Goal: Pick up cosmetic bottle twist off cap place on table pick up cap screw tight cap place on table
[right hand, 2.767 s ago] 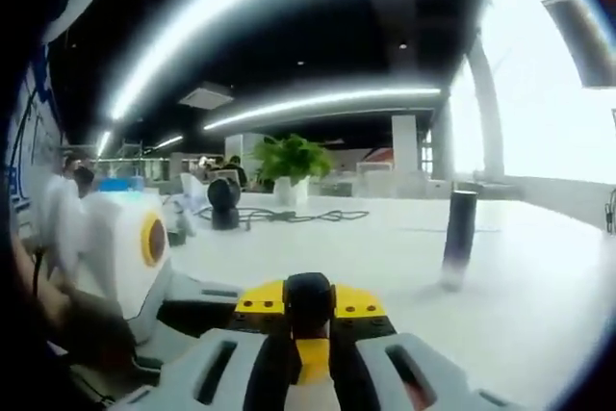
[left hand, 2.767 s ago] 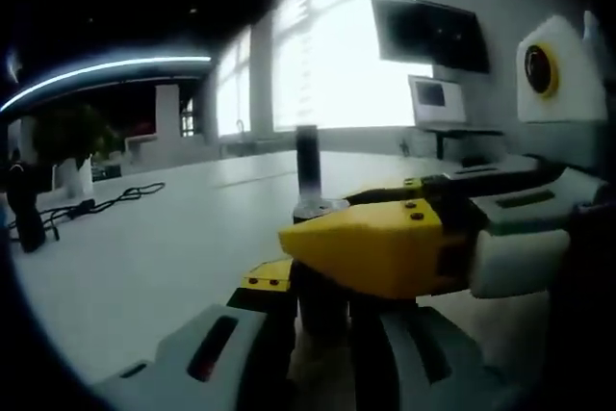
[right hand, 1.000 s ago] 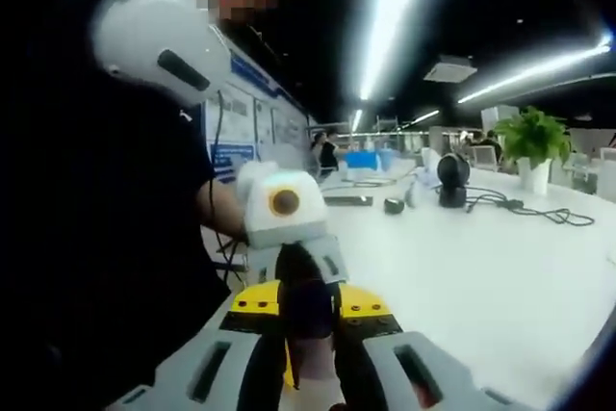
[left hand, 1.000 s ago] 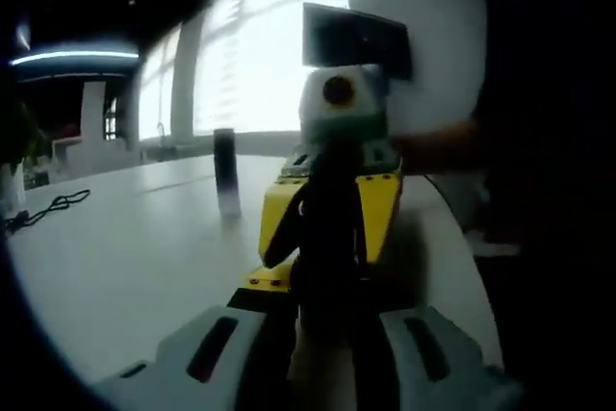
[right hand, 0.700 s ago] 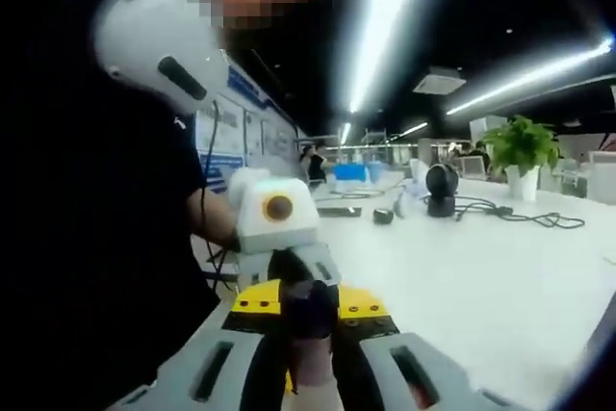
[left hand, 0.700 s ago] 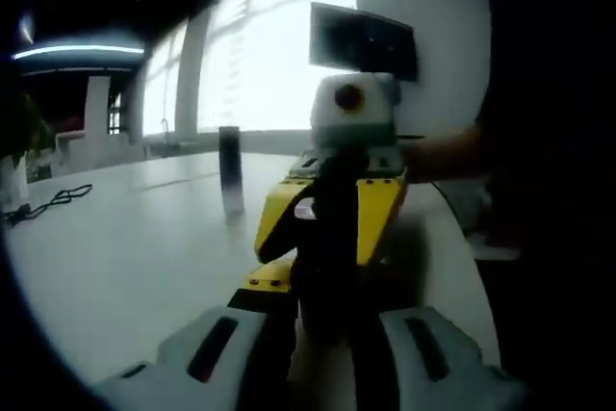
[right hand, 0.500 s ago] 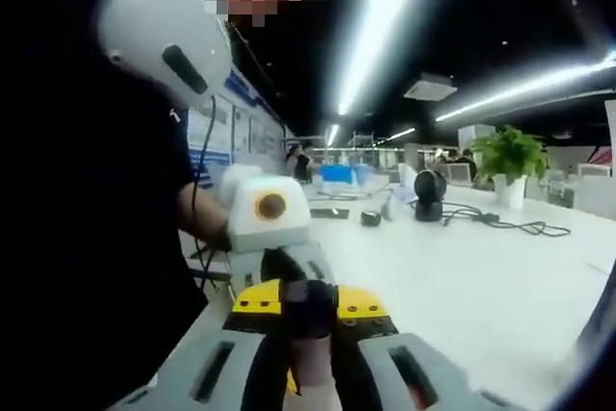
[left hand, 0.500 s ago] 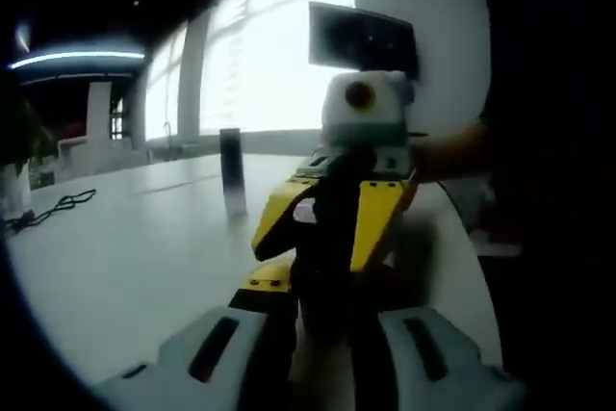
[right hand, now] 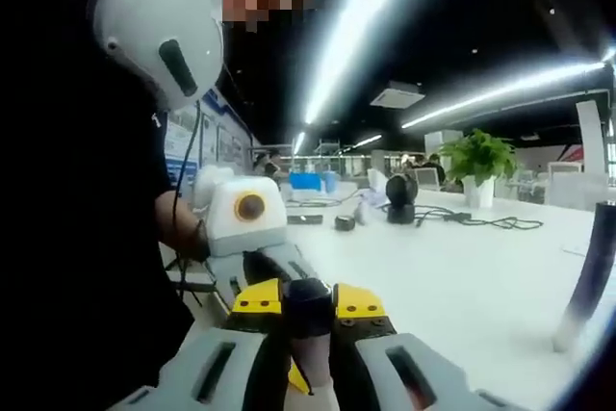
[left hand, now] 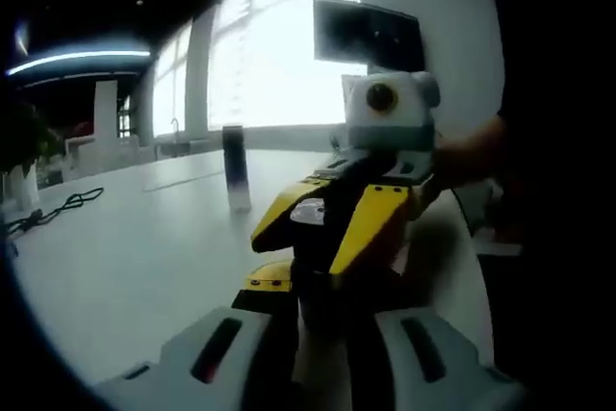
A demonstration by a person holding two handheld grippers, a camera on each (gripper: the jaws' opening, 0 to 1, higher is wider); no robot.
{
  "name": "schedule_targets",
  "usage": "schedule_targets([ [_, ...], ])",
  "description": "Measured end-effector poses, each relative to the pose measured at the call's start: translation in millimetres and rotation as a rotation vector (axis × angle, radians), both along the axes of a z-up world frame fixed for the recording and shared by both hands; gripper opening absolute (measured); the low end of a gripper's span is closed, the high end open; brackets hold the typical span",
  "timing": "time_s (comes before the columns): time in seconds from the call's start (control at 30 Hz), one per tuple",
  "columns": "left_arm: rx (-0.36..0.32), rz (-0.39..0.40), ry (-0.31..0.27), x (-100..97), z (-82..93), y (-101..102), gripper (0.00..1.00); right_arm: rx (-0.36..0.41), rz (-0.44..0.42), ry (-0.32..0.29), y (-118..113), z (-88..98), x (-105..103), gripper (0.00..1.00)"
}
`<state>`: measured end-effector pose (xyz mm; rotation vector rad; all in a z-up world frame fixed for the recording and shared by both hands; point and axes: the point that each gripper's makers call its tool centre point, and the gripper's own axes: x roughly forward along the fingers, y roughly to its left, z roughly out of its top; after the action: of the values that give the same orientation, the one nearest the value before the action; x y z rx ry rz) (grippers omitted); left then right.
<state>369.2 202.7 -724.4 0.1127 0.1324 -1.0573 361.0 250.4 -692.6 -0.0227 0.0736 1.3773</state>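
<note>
A dark cosmetic bottle (left hand: pixel 323 307) stands between the jaws of my left gripper (left hand: pixel 322 286), which is shut on it. From the right in the left gripper view, my right gripper (left hand: pixel 327 223) reaches over the bottle, its yellow jaws closed around the top. In the right gripper view, my right gripper (right hand: pixel 308 303) is shut on the round dark cap (right hand: pixel 308 310). Behind the cap, the left gripper (right hand: pixel 274 271) comes in from the left. Whether the cap is still on the bottle's neck is hidden by the jaws.
A second tall dark bottle (left hand: pixel 234 180) stands alone farther out on the white table (left hand: pixel 125 257); it is also the tall bottle (right hand: pixel 587 271) at the right edge. Cables (right hand: pixel 481 221), a round black device (right hand: pixel 400 193) and a potted plant (right hand: pixel 478 166) sit farther back. The person's dark sleeve (right hand: pixel 87 238) is close on the left.
The right gripper has rolled over the bottle top, its camera box shifting right and tilting. Both views have swung; the far bottle now shows at the right gripper view's edge.
</note>
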Motion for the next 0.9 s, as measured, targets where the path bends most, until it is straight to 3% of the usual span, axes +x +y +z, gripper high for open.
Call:
schedule_targets([
  [0.03,0.005,0.022,0.002,3.0,-0.2,2,0.06,-0.001,-0.027,-0.010,1,-0.2,0,0.08],
  [0.07,0.002,0.016,0.005,1.6,0.3,2,0.06,0.006,-0.026,0.019,1,-0.1,1,0.08],
  [0.1,0.004,0.027,0.006,2.1,0.0,2,0.06,0.000,-0.052,-0.024,0,0.7,3,0.08],
  [0.2,0.001,0.043,0.011,3.1,0.3,4,0.06,0.011,-0.086,0.005,2,0.3,3,0.08],
  [0.33,0.004,0.053,0.006,4.5,0.9,5,0.06,-0.005,-0.154,-0.036,8,3.4,3,0.08],
  [0.5,0.012,0.057,-0.014,4.2,1.3,6,0.06,-0.025,-0.175,-0.064,8,4.0,-1,0.08],
  [0.67,0.003,0.007,-0.009,0.9,1.3,3,0.09,-0.015,-0.145,-0.056,3,3.8,-1,0.11],
  [0.9,0.005,-0.053,-0.041,-4.6,1.8,-1,0.10,-0.025,-0.020,-0.007,7,1.2,-10,0.17],
])
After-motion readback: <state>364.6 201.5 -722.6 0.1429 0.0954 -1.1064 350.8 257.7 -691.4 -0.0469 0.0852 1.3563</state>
